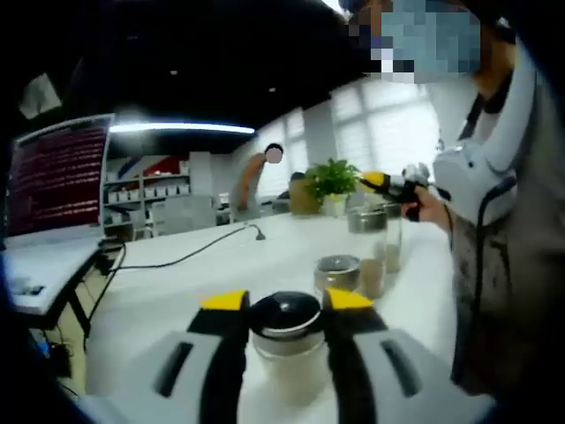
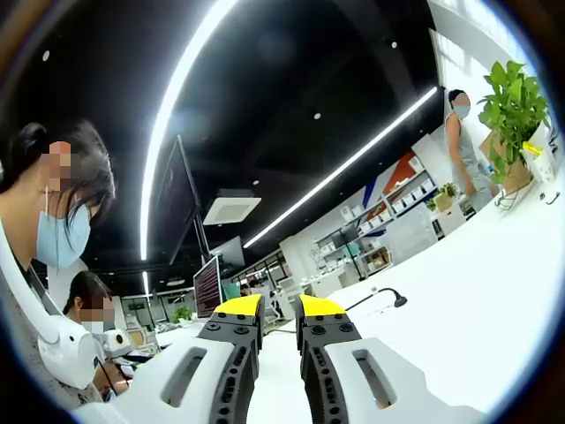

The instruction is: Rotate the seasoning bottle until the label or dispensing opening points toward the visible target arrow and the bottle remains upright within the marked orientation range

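In the left gripper view, the left gripper (image 1: 285,305) holds its yellow-tipped jaws against both sides of a glass seasoning bottle (image 1: 286,340) with a dark round cap, which stands upright on the near edge of a white table (image 1: 203,274). Just beyond it to the right stands a shorter jar (image 1: 336,273) with a metal lid, and farther right a taller jar (image 1: 368,251) of brownish contents. The right gripper (image 1: 388,183) comes in from the right, near the tall jar's top, held in a person's hand (image 1: 430,207); whether its fingers are apart or together cannot be told here. A black cable (image 1: 181,257) trails across the table toward a monitor (image 1: 57,175) at far left, and a potted plant (image 1: 331,184) sits at the far end.

In the right gripper view, the right gripper (image 2: 280,309) points up over the white table, its jaws a narrow gap apart with nothing between them. The potted plant (image 2: 510,115) stands far right.
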Demonstrator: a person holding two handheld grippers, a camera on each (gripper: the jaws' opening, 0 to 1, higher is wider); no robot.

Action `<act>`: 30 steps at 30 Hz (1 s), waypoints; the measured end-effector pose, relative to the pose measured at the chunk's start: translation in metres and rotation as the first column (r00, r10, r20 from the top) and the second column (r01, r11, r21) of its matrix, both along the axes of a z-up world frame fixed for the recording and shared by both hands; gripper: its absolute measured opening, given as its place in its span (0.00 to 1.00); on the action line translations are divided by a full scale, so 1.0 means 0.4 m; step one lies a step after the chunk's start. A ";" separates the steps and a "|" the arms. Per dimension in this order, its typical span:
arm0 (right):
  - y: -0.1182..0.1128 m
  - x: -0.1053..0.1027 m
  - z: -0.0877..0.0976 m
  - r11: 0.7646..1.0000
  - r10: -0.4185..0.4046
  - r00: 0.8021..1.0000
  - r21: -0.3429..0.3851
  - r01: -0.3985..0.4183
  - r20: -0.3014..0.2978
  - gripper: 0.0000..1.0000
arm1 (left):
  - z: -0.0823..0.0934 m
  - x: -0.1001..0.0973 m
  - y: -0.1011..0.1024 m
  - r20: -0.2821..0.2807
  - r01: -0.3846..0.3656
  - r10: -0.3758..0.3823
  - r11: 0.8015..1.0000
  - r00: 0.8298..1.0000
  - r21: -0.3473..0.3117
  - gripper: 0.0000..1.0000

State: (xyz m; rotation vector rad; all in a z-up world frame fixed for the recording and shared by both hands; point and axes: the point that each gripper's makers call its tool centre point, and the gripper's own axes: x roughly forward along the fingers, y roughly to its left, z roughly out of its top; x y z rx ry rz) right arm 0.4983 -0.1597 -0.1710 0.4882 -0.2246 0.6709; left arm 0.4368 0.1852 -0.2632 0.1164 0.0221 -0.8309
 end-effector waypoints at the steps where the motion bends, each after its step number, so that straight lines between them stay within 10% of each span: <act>1: -0.001 -0.006 0.000 1.000 -0.001 1.000 -0.002 0.001 0.001 0.13 | 0.002 0.001 0.002 0.003 0.009 -0.009 1.000 1.000 0.005 0.34; 19: 0.001 -0.002 0.006 1.000 -0.006 1.000 -0.010 0.006 -0.003 0.13 | -0.001 -0.001 -0.005 -0.047 0.267 -0.265 0.962 0.963 0.058 0.34; 30: -0.007 -0.021 0.002 1.000 -0.019 1.000 -0.011 0.019 -0.002 0.13 | -0.009 0.002 -0.040 -0.023 0.271 -0.270 0.958 0.963 0.097 0.35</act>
